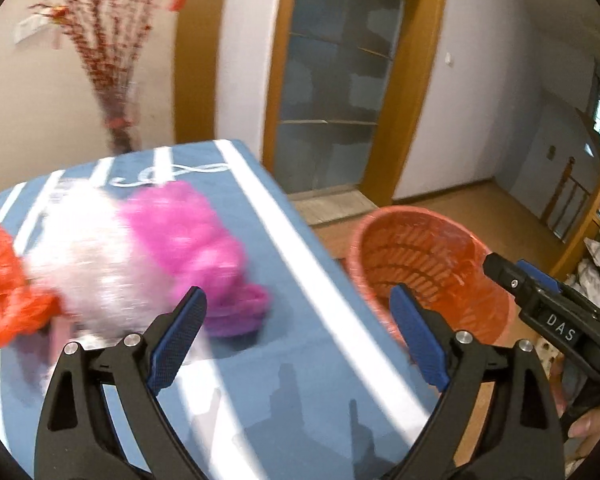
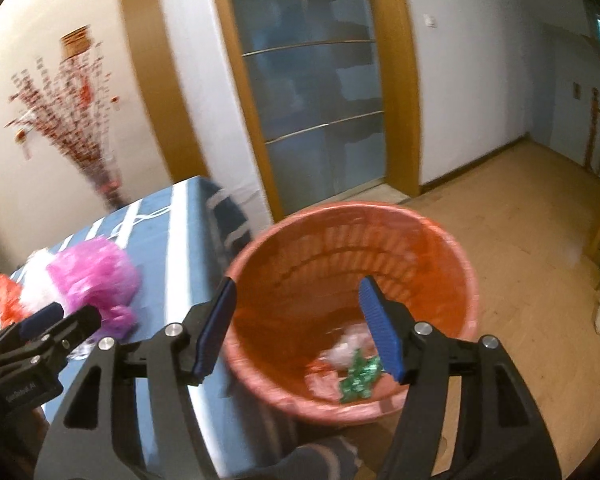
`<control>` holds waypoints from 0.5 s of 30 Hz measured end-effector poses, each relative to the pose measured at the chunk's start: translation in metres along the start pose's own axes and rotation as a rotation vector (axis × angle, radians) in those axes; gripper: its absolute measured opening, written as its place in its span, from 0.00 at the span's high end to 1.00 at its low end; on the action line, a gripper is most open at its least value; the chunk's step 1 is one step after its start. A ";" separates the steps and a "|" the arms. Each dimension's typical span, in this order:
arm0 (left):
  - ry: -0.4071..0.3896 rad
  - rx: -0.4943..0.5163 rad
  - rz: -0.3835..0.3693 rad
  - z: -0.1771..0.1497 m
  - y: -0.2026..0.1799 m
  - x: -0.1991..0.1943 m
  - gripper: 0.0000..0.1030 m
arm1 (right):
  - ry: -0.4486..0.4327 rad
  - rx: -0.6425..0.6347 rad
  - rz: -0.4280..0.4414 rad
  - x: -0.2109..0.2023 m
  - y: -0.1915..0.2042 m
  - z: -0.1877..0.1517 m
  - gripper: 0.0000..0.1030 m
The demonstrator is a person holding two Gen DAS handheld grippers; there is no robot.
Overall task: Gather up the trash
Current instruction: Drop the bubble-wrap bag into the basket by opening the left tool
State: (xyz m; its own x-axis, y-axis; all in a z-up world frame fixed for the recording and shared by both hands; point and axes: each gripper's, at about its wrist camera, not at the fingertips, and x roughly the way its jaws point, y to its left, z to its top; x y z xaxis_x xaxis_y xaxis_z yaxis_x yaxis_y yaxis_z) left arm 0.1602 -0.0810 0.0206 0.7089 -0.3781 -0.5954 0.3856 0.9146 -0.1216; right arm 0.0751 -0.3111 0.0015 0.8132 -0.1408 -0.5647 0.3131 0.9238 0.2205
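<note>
My left gripper (image 1: 298, 294) is open and empty over the blue striped tablecloth (image 1: 300, 360). Just beyond its left finger lie crumpled plastic bags, blurred: a pink one (image 1: 192, 240), a white one (image 1: 88, 264) and an orange one (image 1: 4, 284). My right gripper (image 2: 298, 284) hangs open over the red basket (image 2: 452, 248) on the floor, with nothing between its pads. In the basket's bottom lie a green wrapper (image 2: 358, 378) and pale scraps (image 2: 346, 346). The pink bag (image 2: 96, 276) also shows on the table in the right wrist view.
The red basket (image 1: 432, 264) stands on the wooden floor just off the table's right edge (image 1: 300, 236). My right gripper (image 1: 508, 268) appears at the basket's rim, my left gripper (image 2: 74, 314) near the bags. A glass sliding door (image 2: 312, 92) and a red branch decoration (image 1: 108, 48) are behind.
</note>
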 end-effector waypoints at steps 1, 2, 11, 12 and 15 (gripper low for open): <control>-0.006 -0.006 0.014 -0.001 0.005 -0.004 0.11 | 0.004 -0.019 0.020 -0.001 0.012 0.000 0.39; -0.015 -0.015 0.035 -0.002 0.016 -0.011 0.11 | 0.008 -0.037 0.038 0.000 0.024 -0.001 0.39; -0.061 -0.163 0.252 -0.003 0.125 -0.053 0.11 | 0.062 -0.160 0.195 0.015 0.123 -0.003 0.39; -0.063 -0.183 0.270 -0.005 0.136 -0.057 0.11 | 0.071 -0.163 0.212 0.018 0.132 -0.003 0.39; -0.069 -0.240 0.326 -0.007 0.170 -0.065 0.11 | 0.096 -0.171 0.252 0.028 0.156 -0.005 0.39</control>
State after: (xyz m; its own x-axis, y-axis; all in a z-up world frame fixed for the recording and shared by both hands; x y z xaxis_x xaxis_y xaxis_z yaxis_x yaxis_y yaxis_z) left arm 0.1756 0.1005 0.0331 0.8122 -0.0644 -0.5798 -0.0084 0.9925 -0.1219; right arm 0.1442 -0.1695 0.0166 0.8020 0.1265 -0.5838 0.0140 0.9730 0.2302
